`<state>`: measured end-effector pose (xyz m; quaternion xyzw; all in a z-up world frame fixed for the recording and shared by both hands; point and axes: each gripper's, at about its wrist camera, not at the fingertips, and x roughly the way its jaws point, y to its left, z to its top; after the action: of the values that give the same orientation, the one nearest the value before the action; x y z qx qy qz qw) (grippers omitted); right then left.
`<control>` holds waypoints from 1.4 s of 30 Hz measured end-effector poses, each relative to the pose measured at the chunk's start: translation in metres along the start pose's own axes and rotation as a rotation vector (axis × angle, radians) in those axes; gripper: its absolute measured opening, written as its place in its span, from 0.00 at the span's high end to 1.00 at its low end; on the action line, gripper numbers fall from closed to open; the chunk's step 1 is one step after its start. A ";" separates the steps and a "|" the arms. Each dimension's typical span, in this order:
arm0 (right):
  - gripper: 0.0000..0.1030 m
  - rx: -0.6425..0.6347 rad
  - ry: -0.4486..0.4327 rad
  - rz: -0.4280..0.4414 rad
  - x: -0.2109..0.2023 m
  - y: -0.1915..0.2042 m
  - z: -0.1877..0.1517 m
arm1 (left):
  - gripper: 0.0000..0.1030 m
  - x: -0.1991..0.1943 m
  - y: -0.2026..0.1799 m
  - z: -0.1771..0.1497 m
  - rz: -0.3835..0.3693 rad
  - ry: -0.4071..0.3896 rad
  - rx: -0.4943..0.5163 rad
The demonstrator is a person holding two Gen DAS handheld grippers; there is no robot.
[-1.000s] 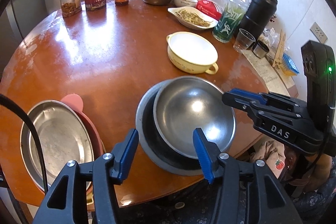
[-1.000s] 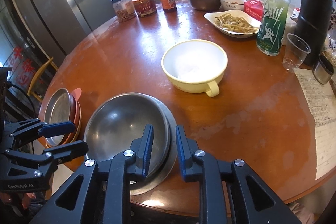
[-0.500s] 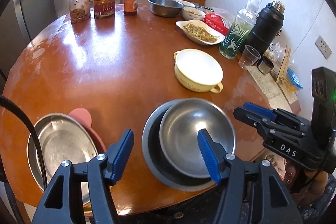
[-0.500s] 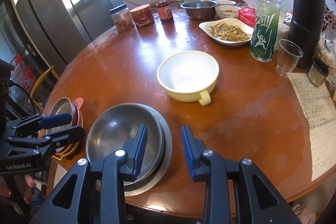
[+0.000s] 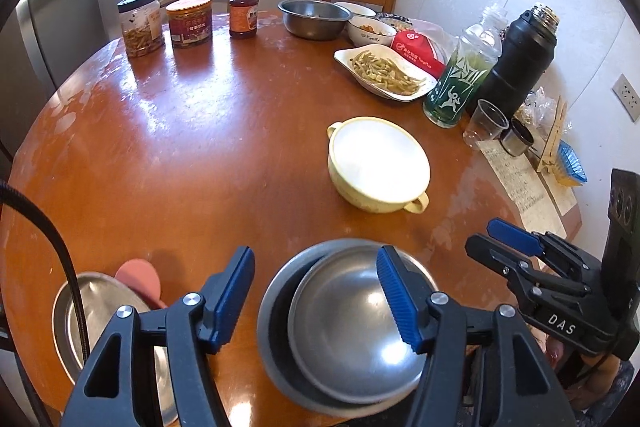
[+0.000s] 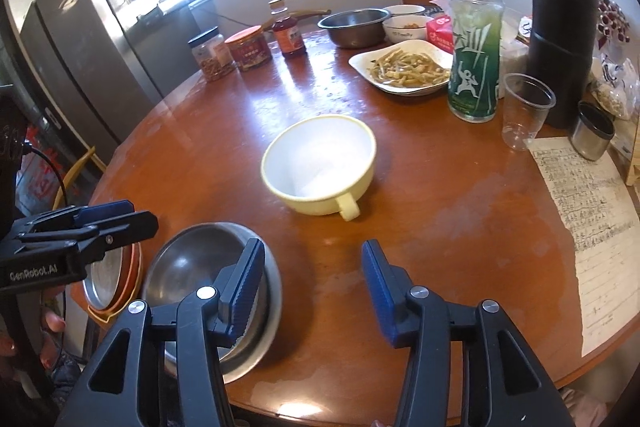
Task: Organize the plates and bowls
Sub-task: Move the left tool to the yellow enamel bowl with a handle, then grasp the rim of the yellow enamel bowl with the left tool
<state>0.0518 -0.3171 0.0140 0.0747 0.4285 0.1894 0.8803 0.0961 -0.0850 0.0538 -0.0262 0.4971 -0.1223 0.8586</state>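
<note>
Plates and bowls, spread over a round wooden table (image 5: 168,155), listed largest first.

Steel plate (image 5: 276,355) at the near edge, carrying a steel bowl (image 5: 352,323) nested off-centre inside it; both upright, seen again in the right wrist view (image 6: 272,307) (image 6: 192,267).

Second steel plate (image 5: 100,311) to the left at the table edge, resting on a stack of orange and pink dishes (image 6: 134,267); pink rim (image 5: 138,277) showing behind it.

Cream bowl with loop handles (image 5: 380,163) near the table's middle, upright, white inside, well apart from the steel stack.

Deep steel bowl (image 5: 314,19) at the far side, beside a small white bowl (image 5: 370,31).

White dish of vegetable strips (image 5: 384,73) just beside a green-labelled bottle (image 5: 460,79).

Black flask (image 5: 516,67), clear plastic cup (image 5: 486,125), small metal cup (image 5: 516,143) and printed sheet (image 6: 588,211) at the right edge.

Two jars (image 5: 140,23) (image 5: 189,21) and sauce bottle (image 5: 243,7) at the far left.

Left gripper (image 5: 316,303): jaws apart, nothing between the pads, hovering above the near table edge, right fingertip over the steel bowl.

Right gripper (image 6: 312,287): jaws just been opening, now apart, nothing between them, left fingertip over the steel plate's rim.
</note>
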 end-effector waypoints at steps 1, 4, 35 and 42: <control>0.49 0.002 0.001 0.000 0.001 -0.003 0.001 | 0.39 0.003 -0.001 0.004 0.005 0.004 -0.001; 0.49 0.013 0.004 -0.004 0.003 -0.011 0.005 | 0.39 0.009 -0.003 0.012 0.010 0.005 0.002; 0.48 0.145 0.035 -0.105 0.087 -0.029 0.044 | 0.39 0.130 -0.008 0.080 -0.028 0.146 0.009; 0.48 0.170 0.052 -0.100 0.096 -0.033 0.043 | 0.39 0.136 -0.013 0.079 -0.030 0.162 0.030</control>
<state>0.1481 -0.3075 -0.0389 0.1229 0.4691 0.1099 0.8676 0.2262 -0.1358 -0.0201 -0.0109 0.5624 -0.1444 0.8141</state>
